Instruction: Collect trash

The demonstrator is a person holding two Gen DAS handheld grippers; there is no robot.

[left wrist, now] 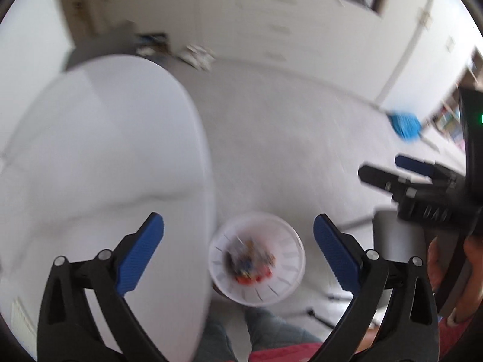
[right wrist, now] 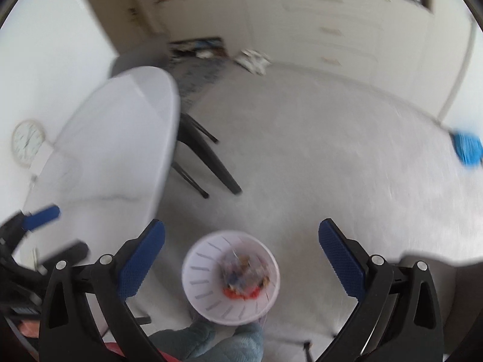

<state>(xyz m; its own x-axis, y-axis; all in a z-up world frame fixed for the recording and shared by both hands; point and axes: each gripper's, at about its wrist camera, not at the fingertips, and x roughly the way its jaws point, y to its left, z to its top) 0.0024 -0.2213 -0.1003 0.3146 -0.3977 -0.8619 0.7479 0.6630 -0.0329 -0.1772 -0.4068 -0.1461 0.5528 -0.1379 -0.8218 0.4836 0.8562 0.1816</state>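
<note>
A white slotted trash basket [left wrist: 288, 256] stands on the pale carpet beside the table, with colourful wrappers [left wrist: 250, 262] in its bottom. It also shows in the right wrist view [right wrist: 205, 274], with the trash [right wrist: 244, 277] inside. My left gripper [left wrist: 238, 250] is open and empty, high above the basket. My right gripper [right wrist: 241, 256] is open and empty, also above the basket. The right gripper shows at the right edge of the left wrist view [left wrist: 383, 169]. The left gripper shows at the left edge of the right wrist view [right wrist: 51, 229]. Both views are blurred.
A white oval table [left wrist: 105, 166] fills the left; it also shows in the right wrist view [right wrist: 114, 144] with black legs [right wrist: 208, 163]. A blue broom head [right wrist: 468, 147] leans at the right wall. Clutter [right wrist: 253, 57] lies at the far wall. A round clock [right wrist: 27, 141] sits left.
</note>
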